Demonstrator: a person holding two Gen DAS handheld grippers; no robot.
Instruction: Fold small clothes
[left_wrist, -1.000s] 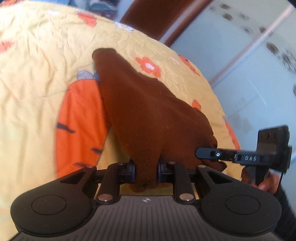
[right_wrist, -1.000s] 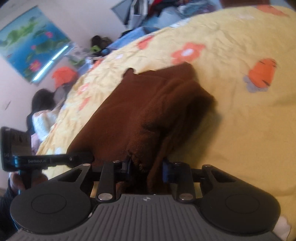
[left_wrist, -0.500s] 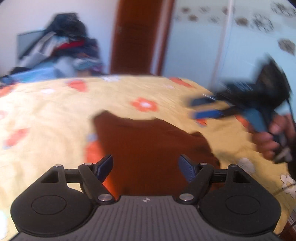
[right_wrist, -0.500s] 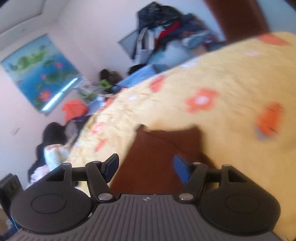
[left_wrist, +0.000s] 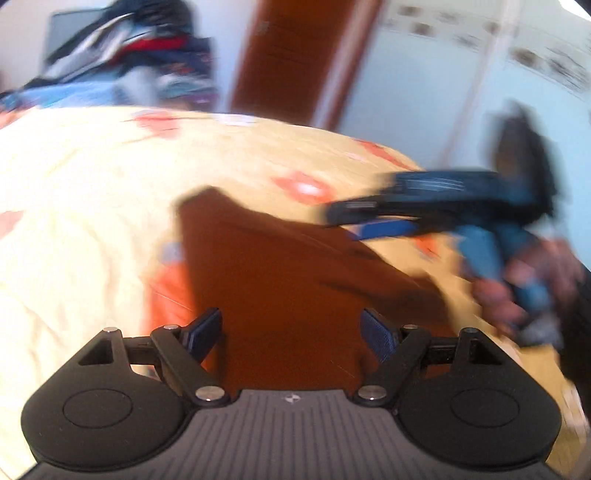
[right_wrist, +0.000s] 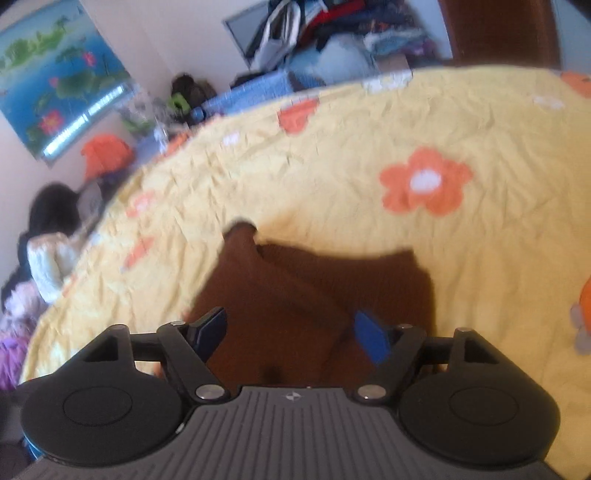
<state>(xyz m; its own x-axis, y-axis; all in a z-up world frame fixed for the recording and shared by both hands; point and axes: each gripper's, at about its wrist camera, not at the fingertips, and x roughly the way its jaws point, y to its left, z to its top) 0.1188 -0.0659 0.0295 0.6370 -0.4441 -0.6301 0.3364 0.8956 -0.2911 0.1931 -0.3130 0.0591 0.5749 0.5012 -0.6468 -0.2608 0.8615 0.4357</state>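
Both jaws of the left gripper (left_wrist: 291, 332) are spread wide, with nothing held between them, above the near edge of a brown garment (left_wrist: 280, 280). The right gripper (right_wrist: 291, 332) is likewise spread and empty over the same garment, which lies flat on a yellow bedspread (right_wrist: 332, 166) printed with orange flowers. A pile of clothes (right_wrist: 332, 33) is seen beyond the bedspread's far edge.
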